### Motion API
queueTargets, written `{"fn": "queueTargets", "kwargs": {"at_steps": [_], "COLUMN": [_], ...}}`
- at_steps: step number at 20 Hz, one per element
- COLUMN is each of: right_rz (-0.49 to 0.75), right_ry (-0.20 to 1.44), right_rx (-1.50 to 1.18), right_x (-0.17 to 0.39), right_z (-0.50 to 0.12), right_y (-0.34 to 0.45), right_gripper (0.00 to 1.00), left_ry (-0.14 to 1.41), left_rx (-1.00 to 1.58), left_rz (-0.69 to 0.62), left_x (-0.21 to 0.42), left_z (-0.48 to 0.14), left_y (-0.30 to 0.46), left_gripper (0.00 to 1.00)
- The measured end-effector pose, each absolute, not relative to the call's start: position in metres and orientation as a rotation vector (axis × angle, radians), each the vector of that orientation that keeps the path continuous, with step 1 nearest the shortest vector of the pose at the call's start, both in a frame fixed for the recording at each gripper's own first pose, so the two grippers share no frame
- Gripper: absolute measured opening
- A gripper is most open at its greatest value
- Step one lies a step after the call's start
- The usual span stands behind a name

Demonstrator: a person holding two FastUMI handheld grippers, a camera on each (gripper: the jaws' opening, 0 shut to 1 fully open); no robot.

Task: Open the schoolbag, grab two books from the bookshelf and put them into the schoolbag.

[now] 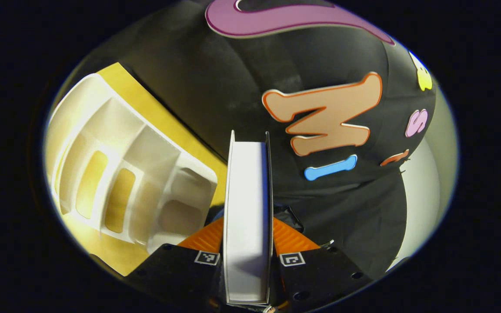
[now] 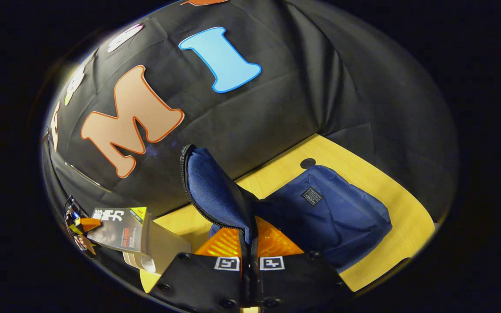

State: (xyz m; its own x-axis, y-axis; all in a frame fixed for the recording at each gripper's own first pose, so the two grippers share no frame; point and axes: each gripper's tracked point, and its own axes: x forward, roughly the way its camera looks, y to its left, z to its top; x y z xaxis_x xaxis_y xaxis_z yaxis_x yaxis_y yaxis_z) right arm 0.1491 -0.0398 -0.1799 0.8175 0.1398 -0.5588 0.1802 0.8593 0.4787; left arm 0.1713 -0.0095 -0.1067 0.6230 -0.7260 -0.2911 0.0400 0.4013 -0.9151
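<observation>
1. In the left gripper view, the left gripper (image 1: 247, 256) has its two fingers clamped on a thick book with white page edges and thin dark covers (image 1: 247, 217), one finger pressing each cover.
2. The book stands upright between the fingers, page edges toward the camera, and reaches up in front of the black cloth wall (image 1: 215, 87).
3. To the left of the book lies a white plastic bookshelf with slotted dividers (image 1: 120, 174), resting on the yellow wooden tabletop (image 1: 163, 117); the book is held apart from it, above the table.
4. In the right gripper view, the right gripper (image 2: 249, 261) has its fingers pressed together on the zippered edge of the flap (image 2: 215, 191) of a navy blue fabric schoolbag (image 2: 328, 213).
5. The flap is lifted upright, its zipper running along the left edge, while the body of the bag lies on the yellow tabletop to the right, its small dark label facing up.
6. At the lower left of this view, the book shows its dark printed cover with a yellow-green corner, held at its left end by the other gripper, and it is near the bag's open side but not touching it.
</observation>
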Motion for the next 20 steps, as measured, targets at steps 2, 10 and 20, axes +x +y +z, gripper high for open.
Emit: {"fn": "queueTargets", "kwargs": {"at_steps": [2, 10, 20], "right_rz": [-0.021, -0.035, -0.018], "right_ry": [0.622, 0.608, 0.606], "right_rx": [0.548, 0.589, 0.584], "right_x": [0.148, 0.147, 0.146], "right_z": [-0.179, -0.173, -0.171], "right_y": [-0.04, -0.049, -0.046], "right_gripper": [0.03, 0.03, 0.03], "left_ry": [0.811, 0.905, 1.006], "left_rx": [-1.041, -1.045, -1.057], "left_rz": [-0.543, -0.555, -0.563], "left_x": [0.172, 0.18, 0.169], "left_z": [-0.123, -0.161, -0.213], "left_y": [-0.033, -0.117, -0.234], "left_gripper": [0.35, 0.35, 0.36]}}
